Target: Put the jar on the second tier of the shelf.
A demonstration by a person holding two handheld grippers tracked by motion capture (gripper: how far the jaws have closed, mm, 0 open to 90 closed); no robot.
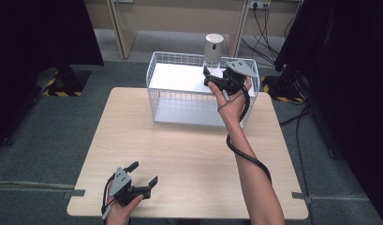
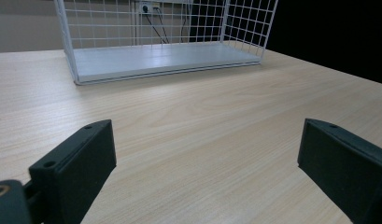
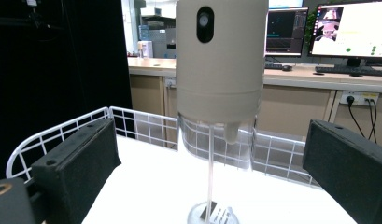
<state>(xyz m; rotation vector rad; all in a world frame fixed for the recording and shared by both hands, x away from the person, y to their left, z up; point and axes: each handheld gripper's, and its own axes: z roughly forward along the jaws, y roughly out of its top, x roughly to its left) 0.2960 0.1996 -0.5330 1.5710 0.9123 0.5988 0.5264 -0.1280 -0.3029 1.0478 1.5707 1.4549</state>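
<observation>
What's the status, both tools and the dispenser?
Right tool open, facing dispenser on white wire shelf. Left tool open, idle over table. Path unobstructed.

Soap dispenser (image 1: 213,47): beige-grey cylindrical top, dark oval window with small round spot near upper edge, short spout under its lower rim. Below, clear body, thin tube running straight down to round base. Stands upright on white top shelf of wire basket (image 1: 157,63), near back right corner, close to rear rim. Wire basket: white grid walls, two-tier, sits at far edge of worktop (image 1: 180,154).
</observation>
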